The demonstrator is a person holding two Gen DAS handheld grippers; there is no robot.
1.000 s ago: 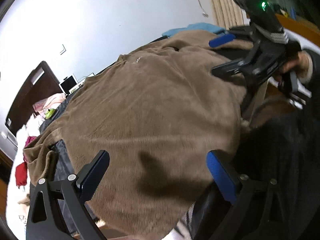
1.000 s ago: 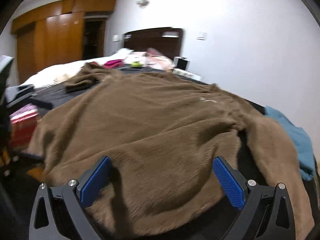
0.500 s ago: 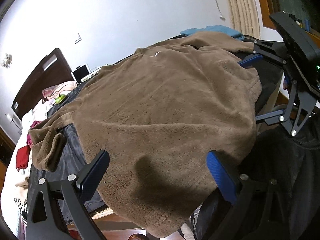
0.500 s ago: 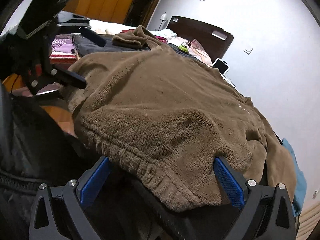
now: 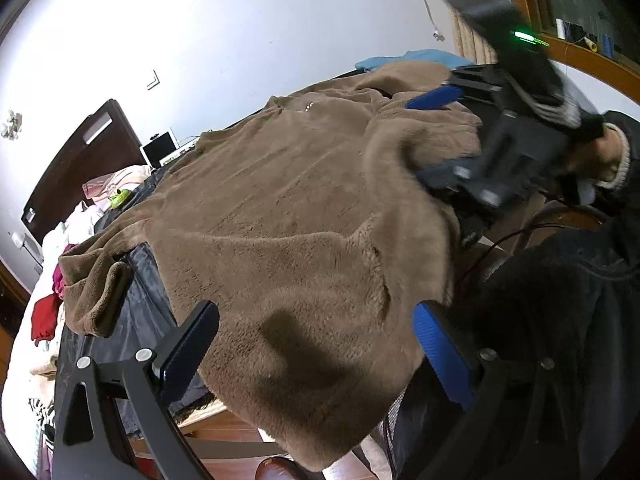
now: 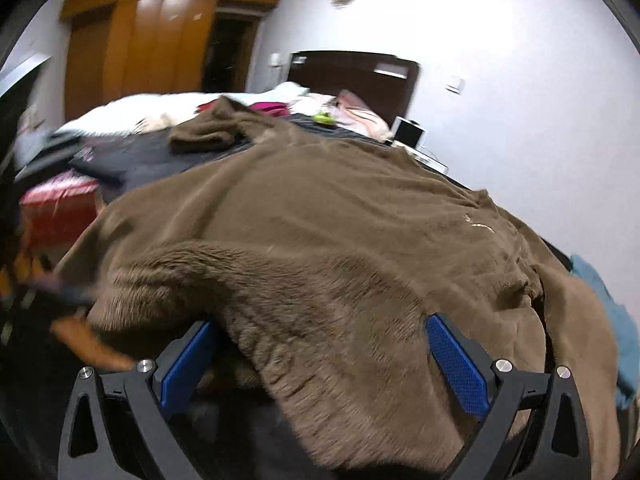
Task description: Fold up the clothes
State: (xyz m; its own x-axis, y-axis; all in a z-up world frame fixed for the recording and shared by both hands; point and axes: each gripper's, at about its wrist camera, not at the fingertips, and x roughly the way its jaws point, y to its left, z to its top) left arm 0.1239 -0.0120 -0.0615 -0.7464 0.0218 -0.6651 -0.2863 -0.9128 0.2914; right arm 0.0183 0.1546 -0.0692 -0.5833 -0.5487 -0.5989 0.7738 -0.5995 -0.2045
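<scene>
A: How do the jaws of the left gripper stand?

B: Spread wide, with the brown fleece top lying between and ahead of them. Its hem drapes over the near edge of the bed just in front of the blue pads — whether the pads touch the cloth I cannot tell. Nothing is pinched.

A: And the right gripper?

B: Also wide apart. In its own view the fleece's ribbed hem bulges up between the two pads and rides over the inner face of the left one, so the cloth touches there, but the jaws are not clamped on it. From the left wrist view the same gripper sits blurred at the far right corner of the garment, one finger above a lifted fold and one below, held by a hand in a dark sleeve.

A: Where does the garment lie overall?

B: Spread flat across the dark cover ahead of both jaws, one sleeve crumpled far beyond the left pad, a blue cloth past its right edge.
</scene>
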